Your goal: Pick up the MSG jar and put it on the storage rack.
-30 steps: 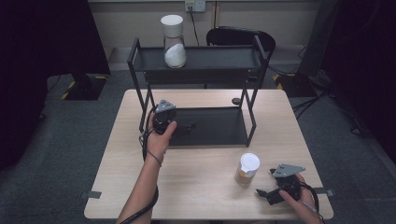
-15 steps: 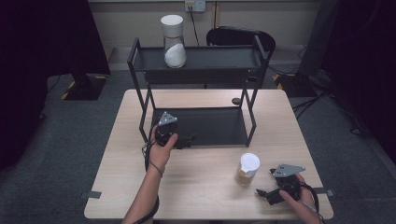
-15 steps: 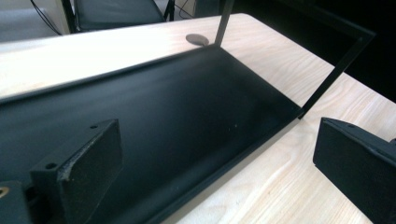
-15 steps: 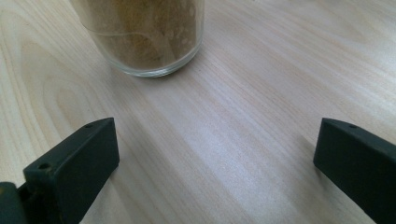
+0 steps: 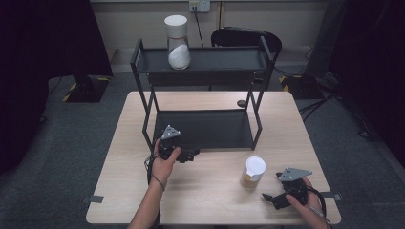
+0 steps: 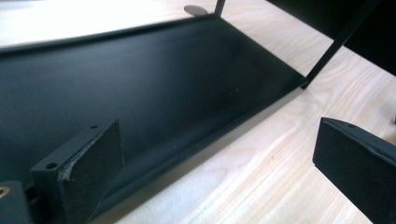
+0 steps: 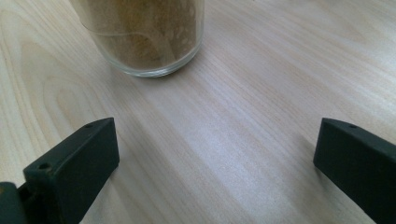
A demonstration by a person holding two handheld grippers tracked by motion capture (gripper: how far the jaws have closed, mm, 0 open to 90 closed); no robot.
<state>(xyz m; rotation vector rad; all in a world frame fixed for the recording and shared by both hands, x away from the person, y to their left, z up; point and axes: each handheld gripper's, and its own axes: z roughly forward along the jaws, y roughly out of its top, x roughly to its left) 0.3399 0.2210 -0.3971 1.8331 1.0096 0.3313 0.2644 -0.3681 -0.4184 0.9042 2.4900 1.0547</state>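
Observation:
A black two-tier rack [image 5: 260,62] stands on the light wood table [image 5: 210,200]. On its top shelf sits a glass jar of white powder [image 5: 177,45] with a white lid. A second jar [image 5: 252,172], white-lidded and holding brown powder, stands on the table front right. My left gripper [image 5: 190,155] hovers at the front edge of the lower shelf [image 6: 140,84], open and holding nothing [image 6: 215,163]. My right gripper [image 5: 268,198] rests low near the table's front right, open [image 7: 215,158], with the brown jar [image 7: 144,32] just ahead of its left jaw.
A small dark round disc [image 5: 241,103] lies on the table behind the rack's right legs, also seen as the disc [image 6: 196,9] past the shelf's far corner. A black chair [image 5: 248,38] stands behind the table. Dark floor surrounds the table.
My left gripper has drawn back from over the lower shelf toward the person, ending at the shelf's front edge. The right gripper and both jars have stayed put.

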